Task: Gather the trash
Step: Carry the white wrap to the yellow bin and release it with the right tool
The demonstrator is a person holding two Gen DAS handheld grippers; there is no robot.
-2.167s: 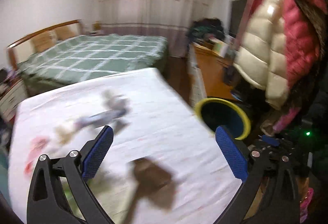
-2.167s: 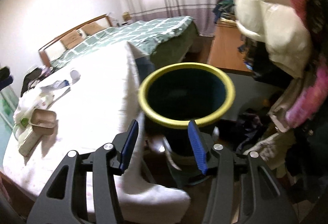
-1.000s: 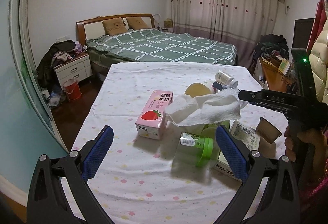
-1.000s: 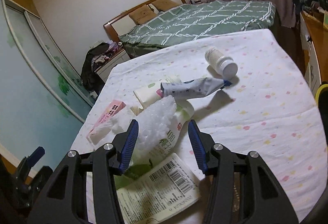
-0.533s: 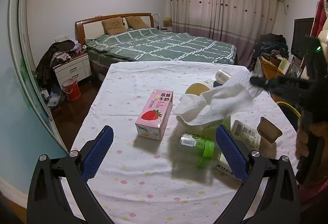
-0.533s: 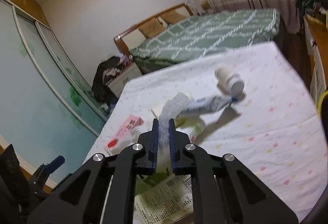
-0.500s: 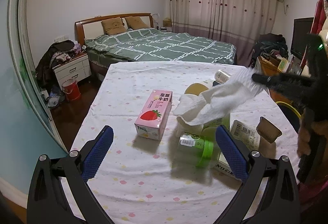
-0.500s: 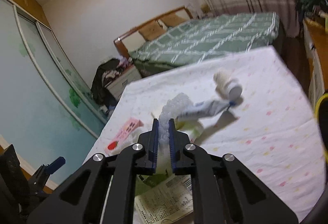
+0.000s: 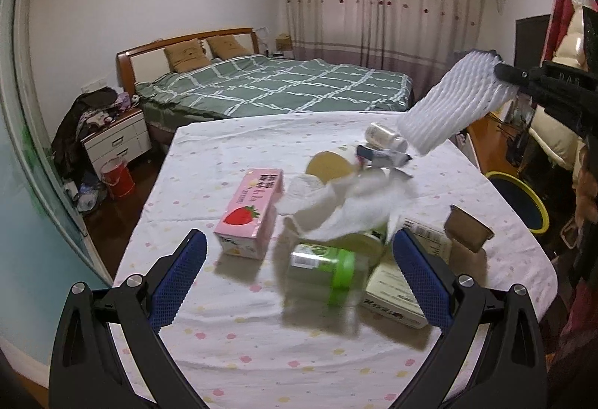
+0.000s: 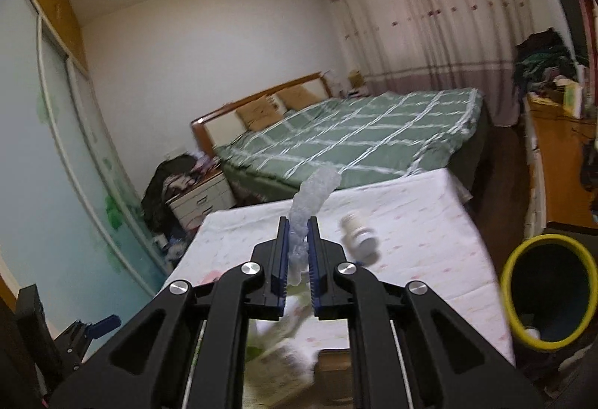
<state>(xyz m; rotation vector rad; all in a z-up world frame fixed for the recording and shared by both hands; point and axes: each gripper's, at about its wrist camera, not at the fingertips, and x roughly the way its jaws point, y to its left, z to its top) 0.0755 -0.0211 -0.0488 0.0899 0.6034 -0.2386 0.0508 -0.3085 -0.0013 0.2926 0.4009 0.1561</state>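
Right wrist view: my right gripper point(image 10: 298, 252) was clamped on the white foam fruit net point(image 10: 312, 197), lifted above the table point(image 9: 209, 162). Left gripper point(image 9: 299, 280) hung open, empty. Next: swing toward the yellow-rimmed bin point(image 10: 547, 291) at 4 o'clock and release.

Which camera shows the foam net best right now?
Left wrist: the foam net hangs in full side view from the right gripper, clear above the table. The right wrist view shows it only edge-on, a thin strip pinched between its pads.
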